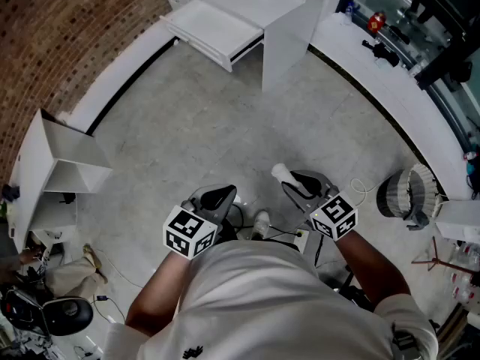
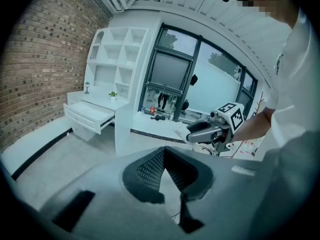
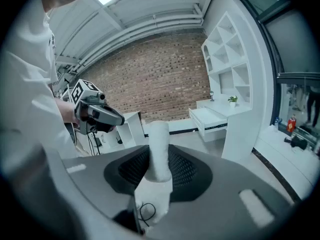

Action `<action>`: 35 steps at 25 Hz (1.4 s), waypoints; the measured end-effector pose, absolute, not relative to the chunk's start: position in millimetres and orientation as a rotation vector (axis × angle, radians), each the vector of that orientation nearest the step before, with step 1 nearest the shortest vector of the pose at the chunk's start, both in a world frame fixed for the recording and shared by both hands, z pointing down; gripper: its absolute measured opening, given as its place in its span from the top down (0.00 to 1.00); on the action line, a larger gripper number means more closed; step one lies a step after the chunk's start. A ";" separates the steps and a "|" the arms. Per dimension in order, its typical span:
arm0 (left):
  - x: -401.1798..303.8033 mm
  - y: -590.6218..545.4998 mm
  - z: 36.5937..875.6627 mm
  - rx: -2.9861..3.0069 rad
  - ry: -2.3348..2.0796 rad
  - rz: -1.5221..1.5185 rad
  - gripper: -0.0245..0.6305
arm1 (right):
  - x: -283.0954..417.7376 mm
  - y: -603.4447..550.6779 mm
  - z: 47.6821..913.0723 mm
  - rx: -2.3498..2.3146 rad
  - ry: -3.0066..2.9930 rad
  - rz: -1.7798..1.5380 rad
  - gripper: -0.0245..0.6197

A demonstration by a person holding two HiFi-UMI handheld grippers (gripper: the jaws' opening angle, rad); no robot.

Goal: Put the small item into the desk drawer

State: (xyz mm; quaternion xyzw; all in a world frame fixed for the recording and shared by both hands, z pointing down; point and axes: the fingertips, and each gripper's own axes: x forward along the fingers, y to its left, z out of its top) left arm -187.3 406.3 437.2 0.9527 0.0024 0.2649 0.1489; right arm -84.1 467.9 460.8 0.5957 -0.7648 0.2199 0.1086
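In the right gripper view a small white cylinder-shaped item (image 3: 159, 149) stands between the jaws of my right gripper (image 3: 159, 156), which is shut on it. The head view shows that gripper (image 1: 289, 180) at waist height, with the white item (image 1: 279, 172) poking out ahead of it. Beside it my left gripper (image 1: 223, 195) is held level, its jaws meeting at the tip with nothing between them (image 2: 164, 154). The white desk has its drawer (image 1: 214, 28) pulled open, far across the floor from both grippers. The open drawer also shows in both gripper views (image 2: 90, 115) (image 3: 212, 118).
A white open shelf unit (image 1: 60, 163) stands at the left by the brick wall. A long white counter (image 1: 390, 73) runs under the windows at the right. A round wire-caged fan (image 1: 405, 193) sits near it. Cables lie on the grey floor by my feet.
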 end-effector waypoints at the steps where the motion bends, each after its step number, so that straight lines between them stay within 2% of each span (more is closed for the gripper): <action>1: -185.9 406.3 437.1 2.732 0.003 0.759 0.95 | -82.4 468.8 460.4 1.751 -2.247 0.651 0.75; 10: -144.0 379.0 436.7 2.730 0.044 0.726 0.95 | -47.1 440.6 466.6 1.763 -2.217 0.671 0.76; 25: -46.2 213.6 434.4 2.720 0.139 0.623 0.95 | 46.2 256.1 438.1 1.727 -2.169 0.594 0.75; 35: -47.3 110.5 426.7 2.733 0.048 0.558 0.95 | 70.1 132.9 426.6 1.637 -2.165 0.503 0.75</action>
